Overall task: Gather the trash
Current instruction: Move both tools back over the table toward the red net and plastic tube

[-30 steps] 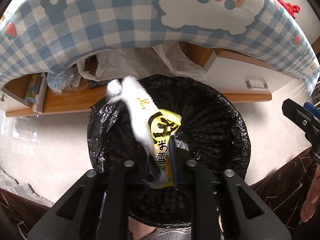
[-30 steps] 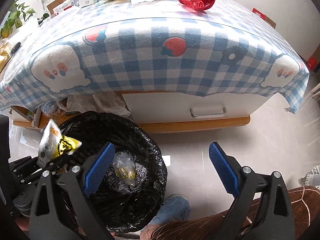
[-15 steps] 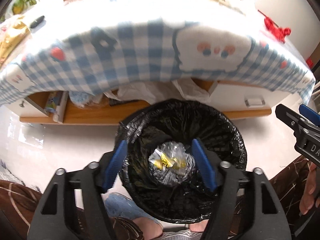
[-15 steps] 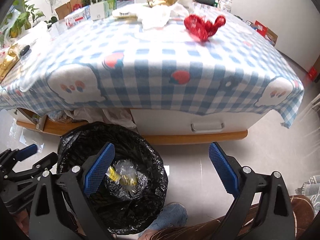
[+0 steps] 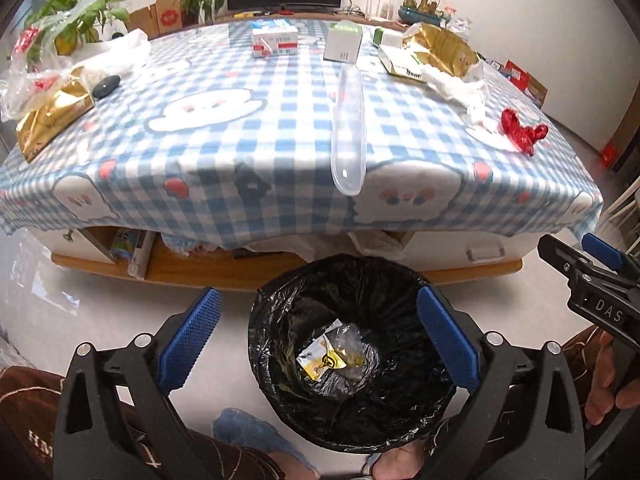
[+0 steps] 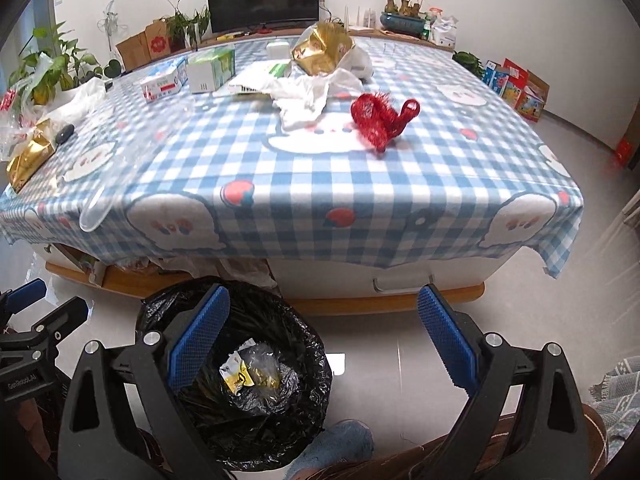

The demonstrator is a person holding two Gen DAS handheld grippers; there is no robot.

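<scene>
Checked tablecloth (image 5: 280,152) bears cartons (image 5: 275,41), gold bags (image 5: 440,46), red mesh (image 5: 522,131)

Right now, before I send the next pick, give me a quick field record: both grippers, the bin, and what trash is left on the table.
left gripper: open, empty, jaws just opened
right gripper: open, empty
bin: black-lined, on the floor before the table
in bin: yellow wrapper beside clear plastic
table: blue checked cloth
left on table: red tinsel, crumpled white paper, gold bag, clear plastic tube
</scene>
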